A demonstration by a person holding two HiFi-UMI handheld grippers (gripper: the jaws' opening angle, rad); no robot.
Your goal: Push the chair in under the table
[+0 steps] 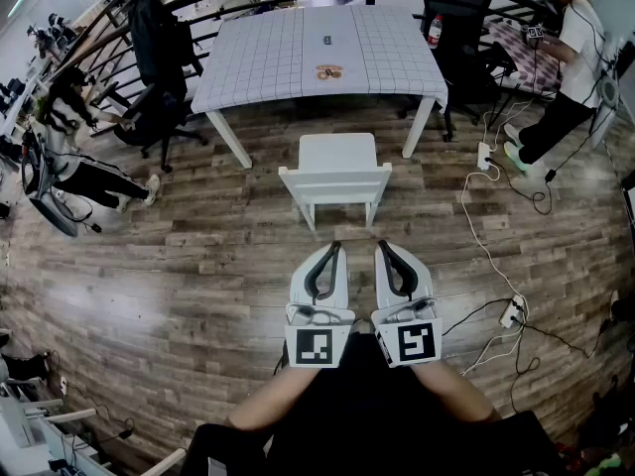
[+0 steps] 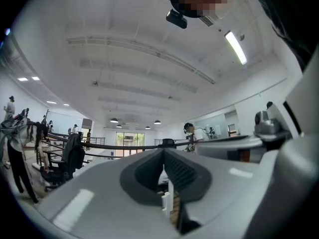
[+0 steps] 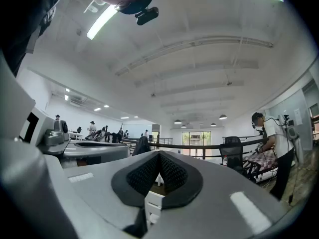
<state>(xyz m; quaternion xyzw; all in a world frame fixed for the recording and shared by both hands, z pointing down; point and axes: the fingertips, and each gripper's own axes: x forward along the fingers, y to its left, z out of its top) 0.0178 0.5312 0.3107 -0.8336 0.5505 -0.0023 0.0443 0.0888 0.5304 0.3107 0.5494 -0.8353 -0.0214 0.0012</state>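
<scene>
The white chair (image 1: 335, 172) stands in the middle of the frame on the wooden floor (image 1: 198, 266), just below the table (image 1: 288, 58) and not under it. In the lower centre, the left gripper (image 1: 332, 251) and the right gripper (image 1: 385, 251) are side by side, both clenched and holding nothing, near the chair back.

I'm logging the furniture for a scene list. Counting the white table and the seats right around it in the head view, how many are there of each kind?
white table: 1
white chair: 1
black office chairs: 2
Total: 4
</scene>
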